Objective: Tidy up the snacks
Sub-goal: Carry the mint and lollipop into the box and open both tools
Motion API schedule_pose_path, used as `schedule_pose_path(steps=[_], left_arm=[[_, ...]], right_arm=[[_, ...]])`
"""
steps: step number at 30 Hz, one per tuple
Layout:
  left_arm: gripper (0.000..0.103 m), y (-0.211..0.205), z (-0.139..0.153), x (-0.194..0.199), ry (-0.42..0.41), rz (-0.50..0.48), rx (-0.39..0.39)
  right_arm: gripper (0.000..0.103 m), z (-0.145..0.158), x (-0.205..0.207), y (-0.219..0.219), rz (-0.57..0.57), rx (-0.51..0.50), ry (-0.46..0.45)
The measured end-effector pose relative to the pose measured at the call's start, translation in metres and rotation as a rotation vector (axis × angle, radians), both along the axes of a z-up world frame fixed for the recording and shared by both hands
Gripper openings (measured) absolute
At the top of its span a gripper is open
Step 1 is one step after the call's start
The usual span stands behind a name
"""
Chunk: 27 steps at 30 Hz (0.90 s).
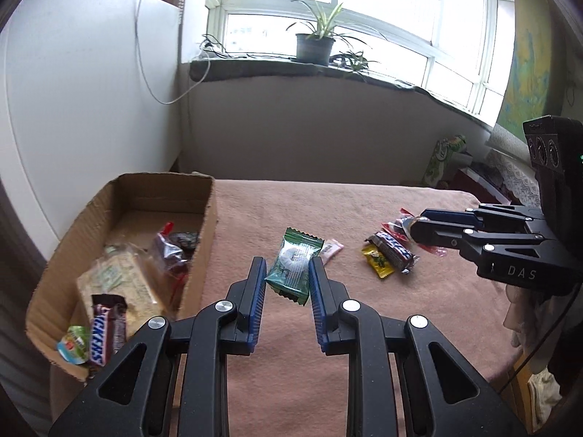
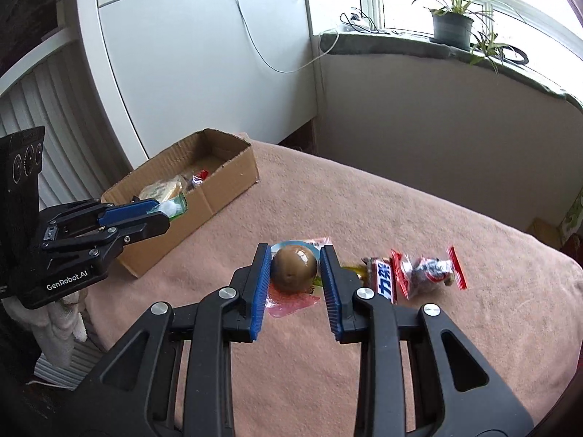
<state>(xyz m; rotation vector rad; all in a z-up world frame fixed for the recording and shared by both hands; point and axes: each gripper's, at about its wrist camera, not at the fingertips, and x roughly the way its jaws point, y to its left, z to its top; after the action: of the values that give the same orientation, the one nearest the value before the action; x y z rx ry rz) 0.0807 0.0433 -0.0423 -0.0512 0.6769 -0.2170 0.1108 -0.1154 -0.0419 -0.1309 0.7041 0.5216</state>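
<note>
Left wrist view: left tongs (image 1: 287, 276) clamped on a green snack packet (image 1: 294, 266), carried clear of the blanket-covered desk (image 1: 419, 313). Cardboard box (image 1: 204, 240) sits at 9 o'clock from the packet, already holding a Snickers bar (image 1: 105, 327), a cracker pack (image 1: 120, 284) and a few other wrapped bits. Loose pile at 3 o'clock: yellow sachet (image 1: 379, 264), dark bar (image 1: 395, 251). Right tongs (image 1: 419, 227) at far 3 o'clock, closed on something round

Right wrist view: right tongs (image 2: 296, 273) gripping a brown egg-like ball in clear wrap (image 2: 294, 269). Red-edged candy bag (image 2: 428, 271) and blue bar (image 2: 387, 282) lie at 3 o'clock on the desk, box at 10 o'clock

Step, as I read it: both picks done, transfer to box underway. Next: swing each load over the open box, release only once inside the walls
</note>
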Motion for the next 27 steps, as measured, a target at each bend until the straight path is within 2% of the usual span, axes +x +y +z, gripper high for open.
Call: schedule_pose_path(steps=[8, 13, 20, 27], left_arm=[[0.022, 0.054, 0.002, -0.011, -0.019, 0.12, -0.02], [0.022, 0.086, 0.002, -0.016, -0.022, 0.195, -0.023], [0.022, 0.122, -0.003, -0.019, -0.017, 0.284, -0.035], [0.022, 0.143, -0.012, -0.014, 0.006, 0.329, -0.045]], right_arm=[[0.029, 0.015, 0.025, 0.053, 0.069, -0.009, -0.023], [0.029, 0.019, 0.044, 0.088, 0.11, 0.009, -0.001], [0.029, 0.016, 0.069, 0.138, 0.17, 0.012, 0.033], [0.029, 0.002, 0.09, 0.185, 0.208, -0.018, 0.066]])
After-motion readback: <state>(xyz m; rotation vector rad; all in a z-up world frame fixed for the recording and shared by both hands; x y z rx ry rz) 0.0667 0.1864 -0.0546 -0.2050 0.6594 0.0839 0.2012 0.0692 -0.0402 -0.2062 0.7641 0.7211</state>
